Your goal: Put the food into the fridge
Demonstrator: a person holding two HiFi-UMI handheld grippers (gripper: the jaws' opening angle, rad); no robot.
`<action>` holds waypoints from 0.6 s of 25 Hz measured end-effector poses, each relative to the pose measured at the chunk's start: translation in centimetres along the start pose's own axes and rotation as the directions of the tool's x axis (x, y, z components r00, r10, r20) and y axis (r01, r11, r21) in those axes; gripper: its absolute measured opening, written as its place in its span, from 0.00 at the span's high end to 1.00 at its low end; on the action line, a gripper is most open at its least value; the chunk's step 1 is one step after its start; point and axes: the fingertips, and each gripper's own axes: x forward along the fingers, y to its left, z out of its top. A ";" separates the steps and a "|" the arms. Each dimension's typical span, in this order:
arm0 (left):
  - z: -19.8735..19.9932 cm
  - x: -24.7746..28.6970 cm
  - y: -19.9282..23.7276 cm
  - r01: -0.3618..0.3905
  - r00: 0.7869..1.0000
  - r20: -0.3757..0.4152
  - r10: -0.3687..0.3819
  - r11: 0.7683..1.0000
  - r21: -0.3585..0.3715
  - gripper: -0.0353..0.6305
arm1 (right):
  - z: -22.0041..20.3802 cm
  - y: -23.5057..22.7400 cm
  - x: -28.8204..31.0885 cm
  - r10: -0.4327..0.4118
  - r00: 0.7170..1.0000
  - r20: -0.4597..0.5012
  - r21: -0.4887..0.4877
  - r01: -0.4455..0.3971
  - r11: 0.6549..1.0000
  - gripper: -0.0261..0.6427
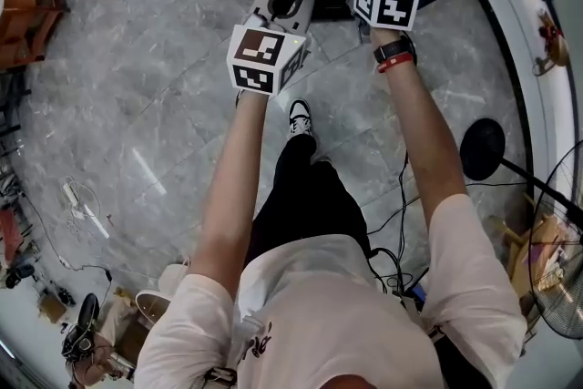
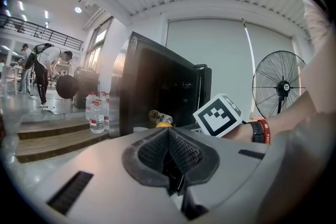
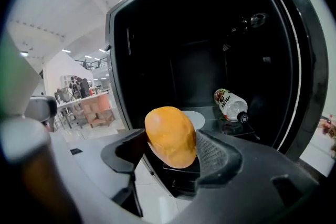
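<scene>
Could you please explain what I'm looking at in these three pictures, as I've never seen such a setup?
There is no robot: a person holds a hand-held gripper in each hand. The head view looks down from a camera on their head; the other two pictures come from cameras riding on the hand-held grippers. The left hand-held gripper is shut and empty. The right hand-held gripper clamps an orange-yellow fruit, perhaps a mango, before an open black fridge. Inside, a bottle lies on its side on a shelf.
</scene>
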 end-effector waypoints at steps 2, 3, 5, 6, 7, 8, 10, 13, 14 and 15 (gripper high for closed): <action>-0.3 0.4 0.5 0.001 1.000 0.008 -0.001 1.000 -0.001 0.92 | 0.1 -0.3 1.3 -0.012 1.000 0.002 -0.018 0.012 1.000 0.50; -0.5 0.6 0.8 0.001 1.000 0.011 -0.001 1.000 -0.002 0.92 | 0.1 -0.3 2.0 -0.013 1.000 0.001 -0.028 0.013 1.000 0.50; -0.9 0.8 1.3 0.001 1.000 0.014 -0.001 1.000 -0.007 0.92 | 0.1 -0.3 3.3 -0.012 1.000 -0.001 -0.048 0.012 0.999 0.50; -1.0 0.9 1.5 0.000 1.000 0.016 0.000 1.000 -0.011 0.92 | 0.1 -0.3 3.9 -0.012 1.000 -0.001 -0.057 0.012 0.998 0.50; -1.2 1.1 1.7 -0.003 1.000 0.018 0.003 1.000 -0.014 0.92 | 0.3 -0.4 4.4 -0.014 1.000 0.000 -0.065 0.014 0.998 0.50; -1.3 1.2 2.0 -0.010 1.000 0.020 0.011 1.000 -0.017 0.92 | 0.4 -0.5 4.9 -0.017 1.000 0.000 -0.074 0.017 0.997 0.50; -1.5 1.4 2.5 -0.029 0.999 0.023 0.029 0.999 -0.019 0.92 | 0.7 -0.8 6.0 -0.026 1.000 0.001 -0.103 0.026 0.994 0.50; -1.7 1.5 3.0 -0.029 0.999 0.029 0.029 0.999 -0.020 0.92 | 1.2 -0.7 7.8 -0.027 1.000 0.014 -0.174 0.029 0.984 0.50; -1.7 1.6 3.1 -0.025 0.999 0.030 0.025 0.999 -0.020 0.92 | 1.5 -0.7 8.4 -0.027 1.000 0.015 -0.194 0.029 0.981 0.50; -1.7 1.6 3.2 -0.021 0.999 0.031 0.021 1.000 -0.019 0.92 | 1.8 -0.8 8.9 -0.030 0.999 0.017 -0.211 0.033 0.977 0.50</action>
